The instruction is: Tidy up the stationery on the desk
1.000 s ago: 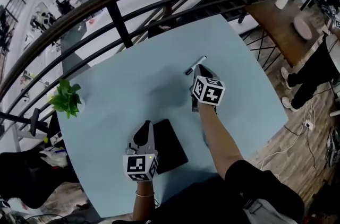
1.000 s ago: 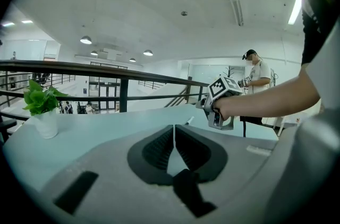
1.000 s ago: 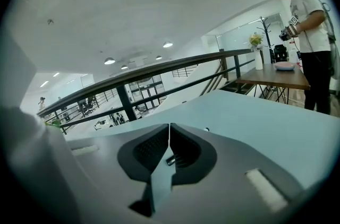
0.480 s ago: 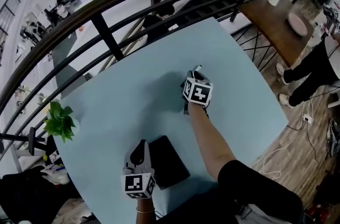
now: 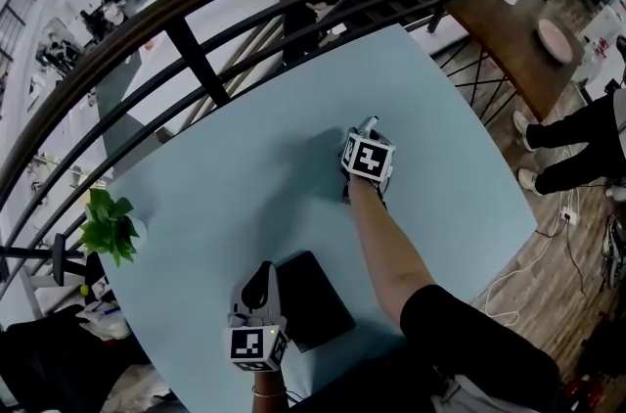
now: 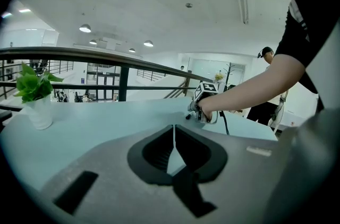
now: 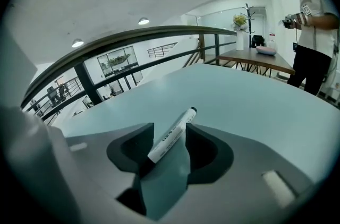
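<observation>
While the pale blue bench (image 5: 225,196) fills most of the head view, a dark railing (image 5: 196,59) curves round its far edge, and a person (image 5: 587,137) in black stands on the wooden floor off to the right. Next in size is a flat black case (image 5: 311,298), perhaps a notebook, which lies close to the bench's near edge. A small plant (image 5: 110,223) in a white pot (image 6: 40,111) stands at the left edge, well apart from everything else. The left claw (image 5: 259,276) is held just beside the case's left side. Its own view shows its jaws drawn together with only a thin slit between them and nothing in it (image 6: 174,130). The right claw (image 5: 360,131) is out at the end of a bare forearm (image 5: 386,245), over the far right part of the bench and tilted down toward it. Its jaws have just been opening and now stand wide apart (image 7: 170,131). Between them lies the marker (image 7: 171,136), white-barrelled with a black cap, flat on the bench and pointing away from the claw. The pads do not press on it, though whether its near end brushes the left pad is hard to tell. From the head view only the marker's far tip (image 5: 369,121) shows past the claw.
</observation>
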A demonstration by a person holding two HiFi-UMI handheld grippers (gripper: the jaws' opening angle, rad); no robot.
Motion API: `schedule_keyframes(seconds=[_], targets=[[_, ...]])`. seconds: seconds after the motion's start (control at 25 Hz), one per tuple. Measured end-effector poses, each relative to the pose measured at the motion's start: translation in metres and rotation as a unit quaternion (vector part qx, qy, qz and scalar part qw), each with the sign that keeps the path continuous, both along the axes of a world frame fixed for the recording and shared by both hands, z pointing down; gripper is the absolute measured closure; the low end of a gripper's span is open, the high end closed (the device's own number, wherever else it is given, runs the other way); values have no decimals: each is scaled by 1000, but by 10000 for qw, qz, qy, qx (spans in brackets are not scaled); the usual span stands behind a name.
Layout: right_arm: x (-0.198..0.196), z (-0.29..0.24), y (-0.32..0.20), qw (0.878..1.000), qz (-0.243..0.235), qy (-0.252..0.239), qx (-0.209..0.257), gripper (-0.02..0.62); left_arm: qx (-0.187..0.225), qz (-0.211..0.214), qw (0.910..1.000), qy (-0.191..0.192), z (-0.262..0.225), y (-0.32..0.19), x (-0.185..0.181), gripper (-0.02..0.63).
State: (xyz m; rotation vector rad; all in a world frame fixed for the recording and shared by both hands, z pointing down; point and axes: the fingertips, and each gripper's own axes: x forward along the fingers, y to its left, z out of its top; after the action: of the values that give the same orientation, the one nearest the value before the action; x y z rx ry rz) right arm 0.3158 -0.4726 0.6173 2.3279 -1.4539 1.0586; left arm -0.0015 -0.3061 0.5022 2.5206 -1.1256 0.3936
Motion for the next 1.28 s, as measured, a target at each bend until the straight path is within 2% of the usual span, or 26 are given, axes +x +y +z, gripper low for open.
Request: schedule_keyframes(seconds=[0.12,0.28,0.32,0.4,0.56,0.68,0.96,1.28], targets=[[1,9,0,9998,37,23,-203,378,-11,-5,10000,41,0,0,0,601],[0,15,0,9988,-39,160,-461,377,-24,16,10000,16,3,0,0,601],[0,16,0,9983,-70,238,-529,390,-22,13,10000,10,4,0,0,601],[1,16,3,9971,-109,394,-636,464,-10,2,10000,13,3,0,-2,601],[2,14,3,9969,-172,456,-625,507,40,-37,10000,2,0,-1,-5,601],[1,15,7,9963,-242,479,-672,514,47,-79,10000,-22,-1,0,-8,601],[-5,8,19,9959,-384,597,-560,515,121,-122,9998,-28,-6,1,-9,601],[-10,-22,44,9961,-571,666,-107,515,293,-138,9994,-90,-20,12,-6,601]])
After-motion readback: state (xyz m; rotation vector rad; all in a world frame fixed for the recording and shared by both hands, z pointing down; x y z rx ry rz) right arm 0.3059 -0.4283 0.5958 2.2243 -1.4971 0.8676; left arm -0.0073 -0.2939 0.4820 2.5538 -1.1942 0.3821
